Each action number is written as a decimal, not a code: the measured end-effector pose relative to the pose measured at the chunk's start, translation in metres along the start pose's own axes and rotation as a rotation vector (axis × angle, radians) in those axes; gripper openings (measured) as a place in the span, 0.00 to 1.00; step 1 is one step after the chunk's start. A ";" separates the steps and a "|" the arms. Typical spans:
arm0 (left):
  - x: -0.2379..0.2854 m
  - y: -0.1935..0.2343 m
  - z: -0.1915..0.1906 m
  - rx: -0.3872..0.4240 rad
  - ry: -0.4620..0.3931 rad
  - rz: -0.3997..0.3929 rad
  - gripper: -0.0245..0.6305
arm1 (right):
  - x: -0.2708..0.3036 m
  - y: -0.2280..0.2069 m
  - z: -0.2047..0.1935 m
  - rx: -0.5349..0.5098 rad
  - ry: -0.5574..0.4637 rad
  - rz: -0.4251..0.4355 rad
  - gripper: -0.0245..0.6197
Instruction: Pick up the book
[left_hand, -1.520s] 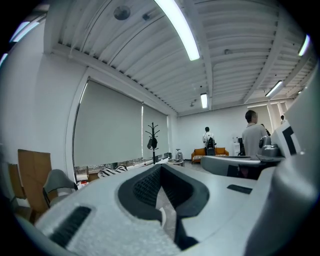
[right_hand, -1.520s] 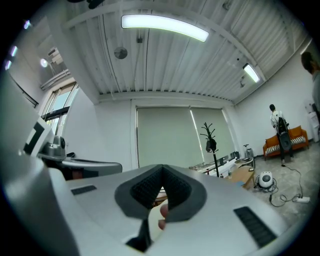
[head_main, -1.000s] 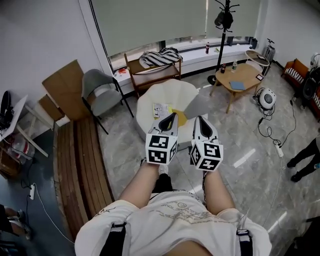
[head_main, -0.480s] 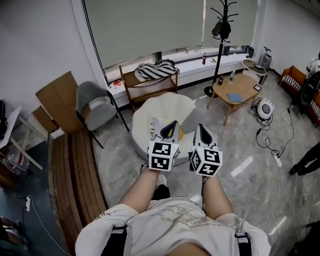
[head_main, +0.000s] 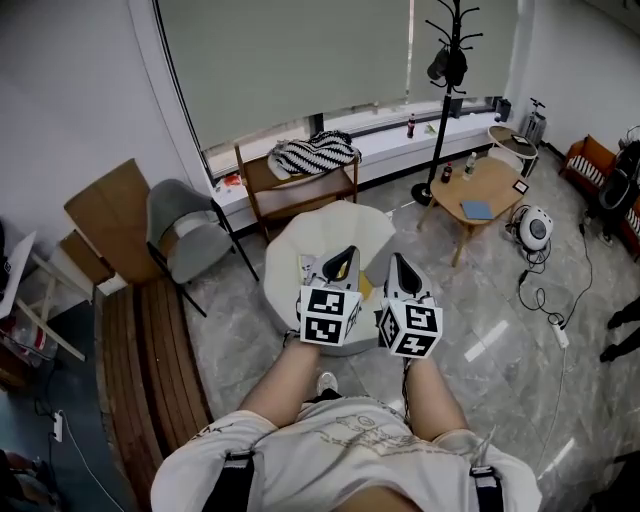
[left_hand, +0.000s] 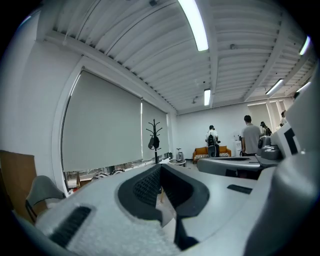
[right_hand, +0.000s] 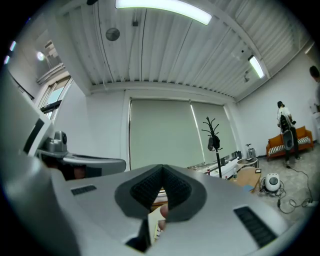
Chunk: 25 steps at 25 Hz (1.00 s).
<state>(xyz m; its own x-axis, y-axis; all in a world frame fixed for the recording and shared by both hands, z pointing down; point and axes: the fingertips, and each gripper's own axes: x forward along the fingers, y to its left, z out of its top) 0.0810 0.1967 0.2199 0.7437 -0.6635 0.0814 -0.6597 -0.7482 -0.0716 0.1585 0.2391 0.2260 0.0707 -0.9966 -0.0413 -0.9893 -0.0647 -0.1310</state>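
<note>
While book (head_main: 312, 268) lies flat on near part of round white table (head_main: 330, 225), partly hidden behind left gripper (head_main: 346, 254), nothing touches it. Over last second, table and book have slid lower in head view, toward both grippers; read as person stepping closer. Left gripper and right gripper (head_main: 398, 262) side by side, held level, each with jaws closed tip to tip, gripping nothing. Judgement: approach phase only; jaws must open before any grasp.
</note>
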 end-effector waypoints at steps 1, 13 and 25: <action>0.007 0.008 0.001 -0.001 0.000 0.002 0.05 | 0.011 0.001 0.000 -0.001 -0.001 0.003 0.08; 0.072 0.092 -0.005 -0.044 0.026 0.008 0.05 | 0.119 0.016 -0.005 0.010 0.021 0.012 0.08; 0.113 0.141 -0.015 -0.087 0.035 -0.016 0.05 | 0.183 0.020 -0.018 -0.018 0.046 -0.002 0.08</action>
<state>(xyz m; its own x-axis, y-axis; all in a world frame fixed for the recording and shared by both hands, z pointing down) 0.0707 0.0165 0.2341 0.7507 -0.6503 0.1162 -0.6561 -0.7545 0.0164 0.1489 0.0543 0.2334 0.0671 -0.9977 0.0043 -0.9913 -0.0671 -0.1132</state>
